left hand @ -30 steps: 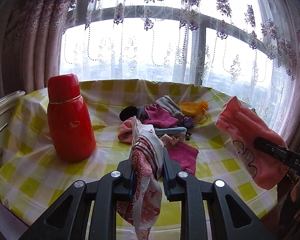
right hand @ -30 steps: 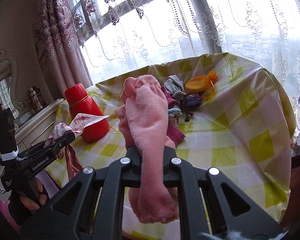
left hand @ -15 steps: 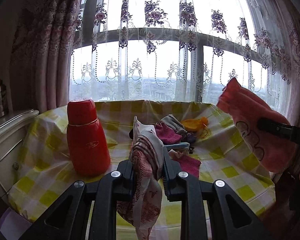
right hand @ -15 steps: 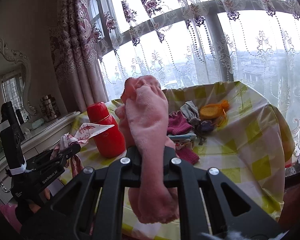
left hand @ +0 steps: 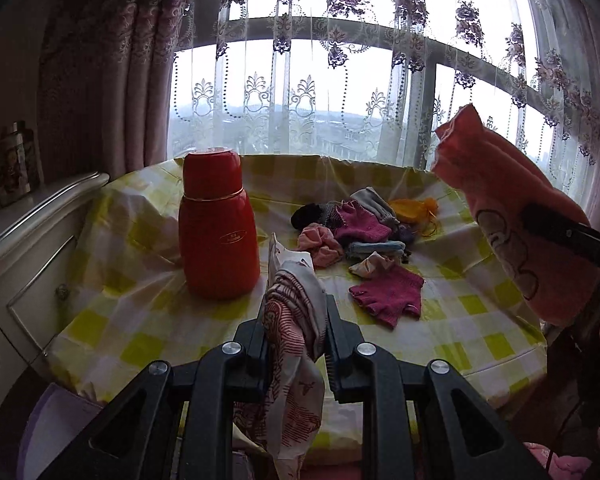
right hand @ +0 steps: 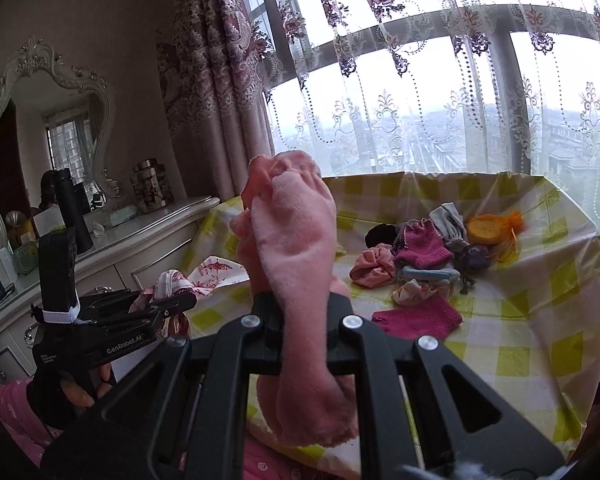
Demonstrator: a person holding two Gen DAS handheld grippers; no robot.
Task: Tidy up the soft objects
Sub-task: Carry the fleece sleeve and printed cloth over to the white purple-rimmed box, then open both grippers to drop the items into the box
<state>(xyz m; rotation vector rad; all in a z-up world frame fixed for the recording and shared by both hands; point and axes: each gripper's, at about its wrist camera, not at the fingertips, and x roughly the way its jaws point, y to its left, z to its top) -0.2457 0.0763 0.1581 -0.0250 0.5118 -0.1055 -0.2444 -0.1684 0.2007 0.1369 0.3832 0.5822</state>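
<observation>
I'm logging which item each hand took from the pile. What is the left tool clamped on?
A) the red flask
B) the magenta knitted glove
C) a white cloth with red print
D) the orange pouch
C: the left tool pinches the white cloth with red print; the magenta knitted glove lies on the table.

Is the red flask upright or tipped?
Upright: the red flask stands on its base on the checked tablecloth, cap on top.

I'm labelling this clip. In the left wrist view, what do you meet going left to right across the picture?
Red flask → patterned cloth clamped in the left gripper → magenta knitted glove lying flat on the checked tablecloth → pink sock held up by the right gripper.
</observation>
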